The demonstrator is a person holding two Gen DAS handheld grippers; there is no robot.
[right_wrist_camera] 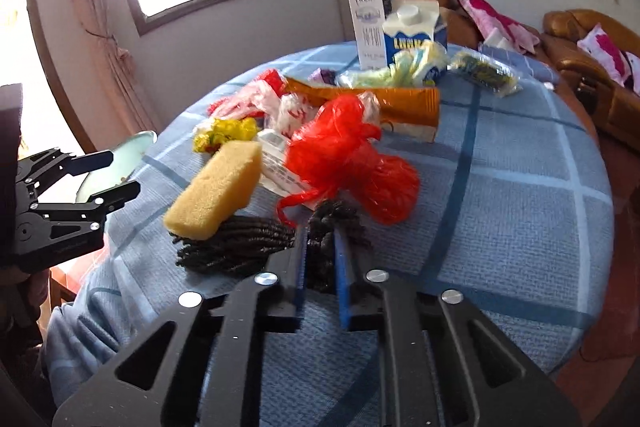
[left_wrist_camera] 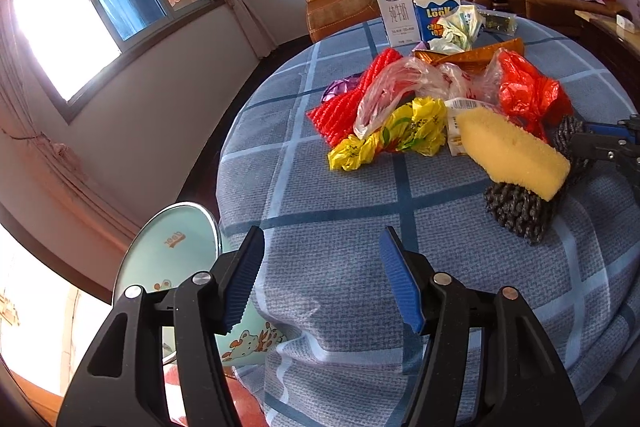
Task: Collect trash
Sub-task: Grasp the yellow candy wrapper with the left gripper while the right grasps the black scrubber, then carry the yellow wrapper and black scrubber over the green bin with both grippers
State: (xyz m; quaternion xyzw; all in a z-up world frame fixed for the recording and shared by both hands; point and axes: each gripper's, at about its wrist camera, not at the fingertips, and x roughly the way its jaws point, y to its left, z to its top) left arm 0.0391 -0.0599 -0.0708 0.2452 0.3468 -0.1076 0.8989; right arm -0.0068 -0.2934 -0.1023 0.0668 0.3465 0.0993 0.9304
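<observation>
- Right gripper [right_wrist_camera: 320, 251] pinches the black mesh [right_wrist_camera: 240, 243], which lies just under the sponge [right_wrist_camera: 218, 183].
- Left gripper [left_wrist_camera: 320, 267] gapes empty over the tablecloth [left_wrist_camera: 340, 195], well short of the sponge.

Both wrist views close above the table [left_wrist_camera: 332, 279], angled down across it, sharing the yellow sponge [left_wrist_camera: 516, 153] and surrounding trash mid-frame.

Black foam netting [right_wrist_camera: 240, 243] (crumpled), under yellow sponge [right_wrist_camera: 218, 183], beside red bag [right_wrist_camera: 352, 159]
</observation>
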